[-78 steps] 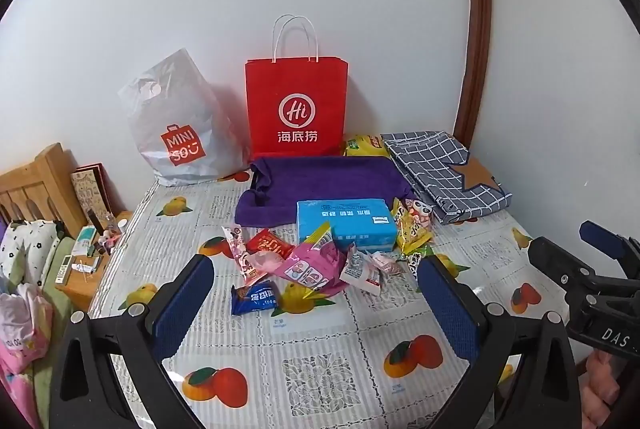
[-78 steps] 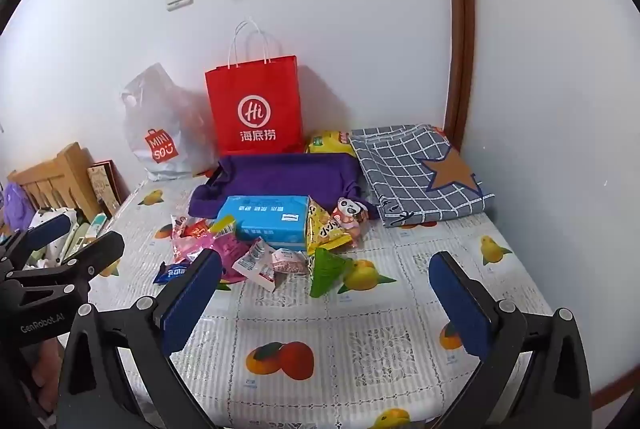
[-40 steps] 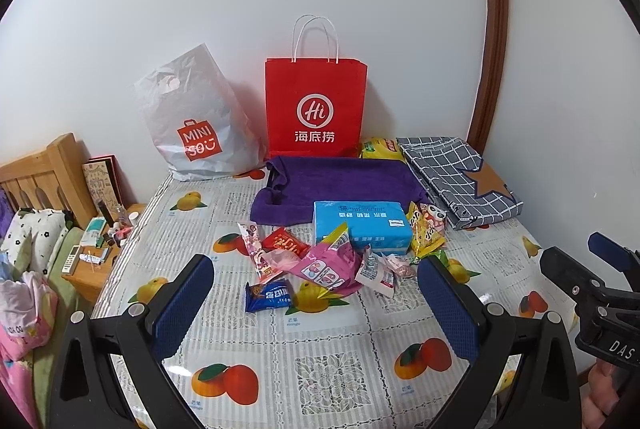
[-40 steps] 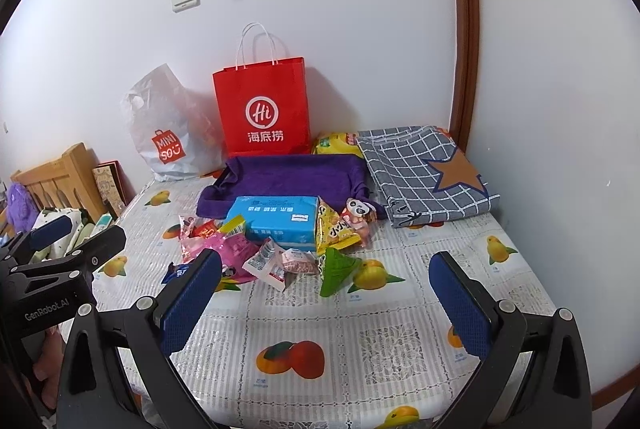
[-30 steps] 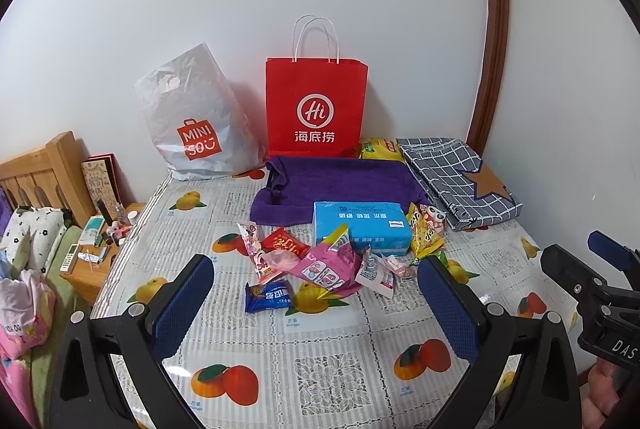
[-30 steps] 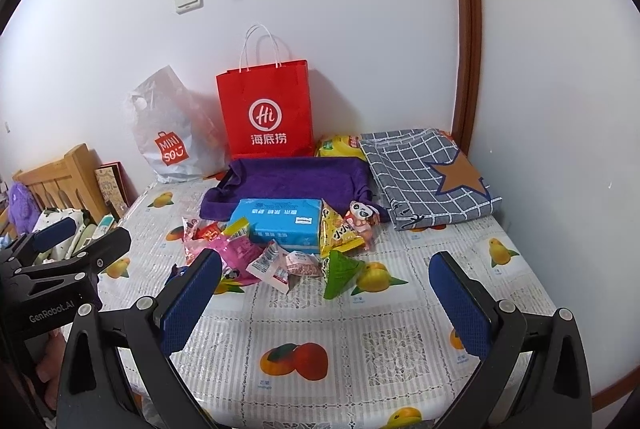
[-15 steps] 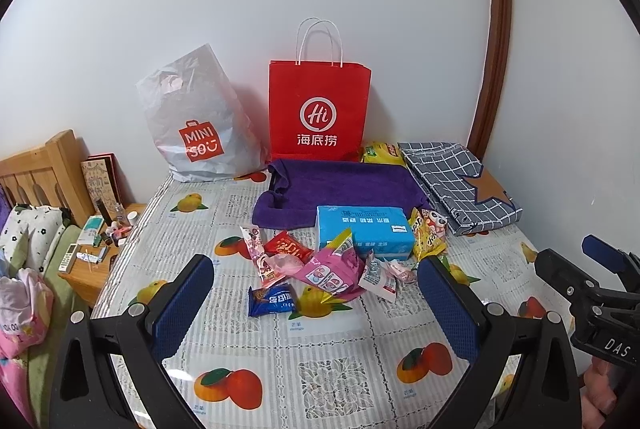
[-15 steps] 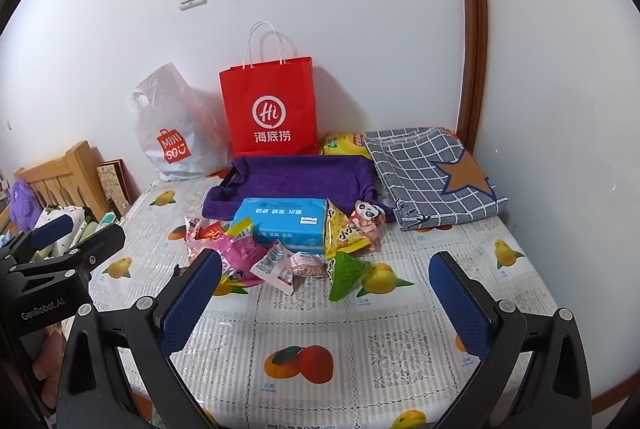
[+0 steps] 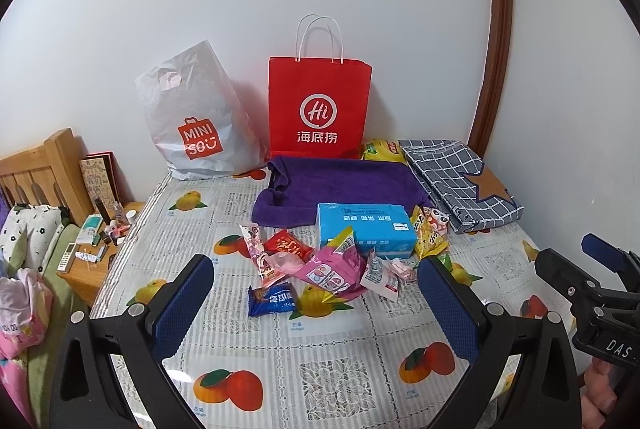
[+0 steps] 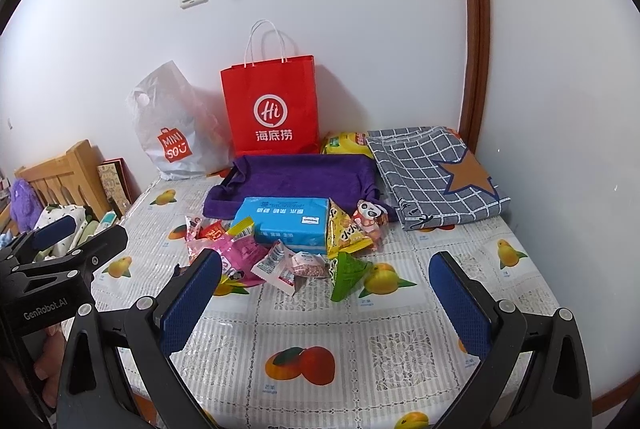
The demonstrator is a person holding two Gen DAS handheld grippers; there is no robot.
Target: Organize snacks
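My left claw (image 9: 316, 303) and right claw (image 10: 326, 299) hover over the counter's (image 10: 400, 345) near edge, jaws spread wide, holding nothing. Mid-counter: the snacks (image 9: 332, 269) lie heaped, touching a blue tissue pack (image 9: 366, 229). Behind it, a purple towel (image 9: 344, 185). At the far edge, against the wall: red paper bag (image 9: 320, 109), white plastic bag (image 9: 196, 117).

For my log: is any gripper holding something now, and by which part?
Nothing is held. The left gripper and right gripper are both open above the table.

"MINISO" plastic bag (image 9: 200, 117), "Hi" red paper bag (image 9: 319, 109)
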